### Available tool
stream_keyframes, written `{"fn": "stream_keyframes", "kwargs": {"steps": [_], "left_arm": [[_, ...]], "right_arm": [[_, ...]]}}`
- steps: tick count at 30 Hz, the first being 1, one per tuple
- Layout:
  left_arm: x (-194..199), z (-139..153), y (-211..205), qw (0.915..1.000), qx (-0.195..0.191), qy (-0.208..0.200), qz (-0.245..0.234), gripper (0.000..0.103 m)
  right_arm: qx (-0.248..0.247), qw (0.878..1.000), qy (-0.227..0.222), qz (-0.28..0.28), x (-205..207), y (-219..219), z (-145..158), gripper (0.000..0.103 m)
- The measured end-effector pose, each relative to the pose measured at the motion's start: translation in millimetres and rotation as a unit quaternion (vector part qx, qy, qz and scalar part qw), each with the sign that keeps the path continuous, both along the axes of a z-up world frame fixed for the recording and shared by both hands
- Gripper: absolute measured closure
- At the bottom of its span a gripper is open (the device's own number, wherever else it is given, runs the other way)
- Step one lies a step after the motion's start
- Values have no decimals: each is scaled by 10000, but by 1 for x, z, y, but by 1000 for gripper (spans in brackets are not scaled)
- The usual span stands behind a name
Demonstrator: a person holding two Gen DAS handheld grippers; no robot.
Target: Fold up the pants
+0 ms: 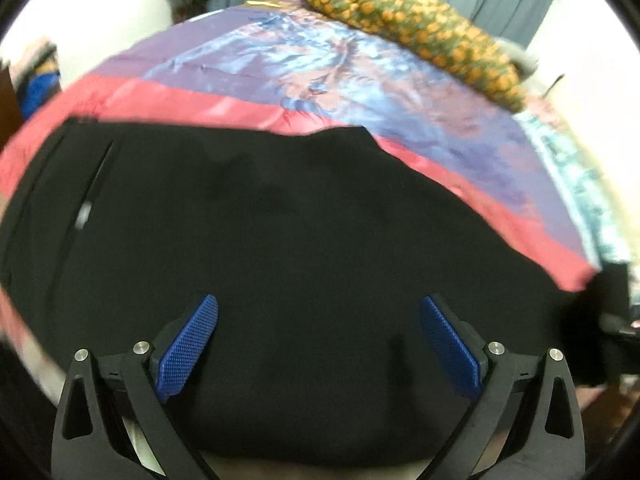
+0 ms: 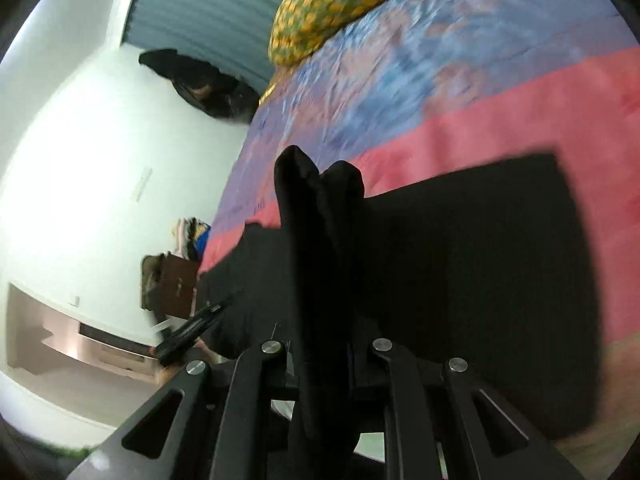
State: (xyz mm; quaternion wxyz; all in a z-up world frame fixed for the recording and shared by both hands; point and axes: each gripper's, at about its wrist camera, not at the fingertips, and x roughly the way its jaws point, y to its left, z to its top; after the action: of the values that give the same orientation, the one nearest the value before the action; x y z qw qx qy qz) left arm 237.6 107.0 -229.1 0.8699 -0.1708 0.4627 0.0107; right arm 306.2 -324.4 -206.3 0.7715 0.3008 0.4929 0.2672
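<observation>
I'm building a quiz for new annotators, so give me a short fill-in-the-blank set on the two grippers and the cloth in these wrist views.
1. The right gripper is shut on a bunched fold of the ____ fabric pants.
2. The left gripper, with blue textured pads, stands ____ above the pants.
3. The pants lie on a bedspread whose border band is ____.
4. The cushion at the far end has an orange and ____ pattern.

Missing words: black; open; red; green
</observation>
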Motion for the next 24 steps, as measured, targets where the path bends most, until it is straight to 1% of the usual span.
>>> {"fn": "stream_keyframes", "kwargs": {"steps": [1, 2, 3, 4, 5, 6, 7, 8, 9, 10, 11, 12, 13, 14, 16, 17, 18, 19, 20, 21, 23, 24], "left_arm": [[-11, 0, 1, 10000, -85, -16, -49, 2], [-22, -2, 3, 9999, -119, -12, -112, 2], [-32, -3, 5, 9998, -111, -17, -191, 2], [-36, -2, 6, 9996, -106, -35, -248, 2], [-38, 0, 7, 9995, -122, -52, -292, 2], [-39, 3, 10, 9994, -188, -73, -298, 2], [-40, 4, 13, 9992, -258, -98, -284, 2], [-41, 5, 15, 9990, -327, -120, -272, 2], [-44, 6, 17, 9988, -378, -130, -272, 2], [-47, 7, 16, 9985, -407, -145, -321, 2], [-48, 8, 16, 9983, -414, -156, -387, 2], [-51, 11, 12, 9976, -427, -183, -512, 3], [-55, 14, 5, 9966, -471, -216, -646, 4], [-57, 19, -2, 9948, -554, -268, -810, 7], [-60, 30, -19, 9895, -787, -371, -1151, 16], [-60, 35, -29, 9862, -902, -397, -1332, 26], [-58, 40, -41, 9820, -1024, -386, -1538, 36], [-54, 43, -51, 9789, -1106, -363, -1681, 40], [-49, 45, -61, 9754, -1185, -336, -1830, 47], [-44, 47, -72, 9730, -1192, -289, -1954, 50], [-31, 46, -91, 9742, -979, -165, -2027, 50], [-24, 43, -98, 9767, -866, -76, -1962, 47]], "right_arm": [[-137, 9999, -78, 61, -3, 33, -6, 89], [-174, 9997, -136, 114, -5, 61, -11, 89], [-210, 9995, -183, 173, -7, 80, -15, 88], [-287, 9989, -242, 284, -9, 103, -21, 83], [-486, 9973, -273, 485, -11, 135, -29, 73], [-689, 9952, -254, 653, -12, 151, -35, 50], [-977, 9917, -280, 793, -14, 168, -38, 44], [-1349, 9856, -519, 874, -21, 183, -32, 43], [-1507, 9820, -682, 909, -24, 188, -25, 42], [-1657, 9779, -874, 929, -29, 188, -15, 41], [-1808, 9736, -1084, 880, -39, 181, -3, 34], [-1940, 9701, -1233, 779, -49, 170, 7, 24], [-2084, 9661, -1382, 635, -58, 159, 15, 19], [-2299, 9592, -1602, 381, -73, 140, 23, 13], [-2573, 9501, -1761, 40, -93, 112, 28, 12], [-2672, 9484, -1695, -206, -100, 94, 26, 12], [-2632, 9514, -1550, -381, -97, 81, 23, 12], [-2514, 9560, -1392, -597, -96, 70, 22, 12], [-2359, 9597, -1289, -816, -97, 57, 20, 12], [-2200, 9622, -1231, -1033, -95, 48, 18, 12], [-2119, 9626, -1191, -1198, -91, 42, 16, 12], [-2124, 9627, -1200, -1174, -91, 38, 14, 12]]}}
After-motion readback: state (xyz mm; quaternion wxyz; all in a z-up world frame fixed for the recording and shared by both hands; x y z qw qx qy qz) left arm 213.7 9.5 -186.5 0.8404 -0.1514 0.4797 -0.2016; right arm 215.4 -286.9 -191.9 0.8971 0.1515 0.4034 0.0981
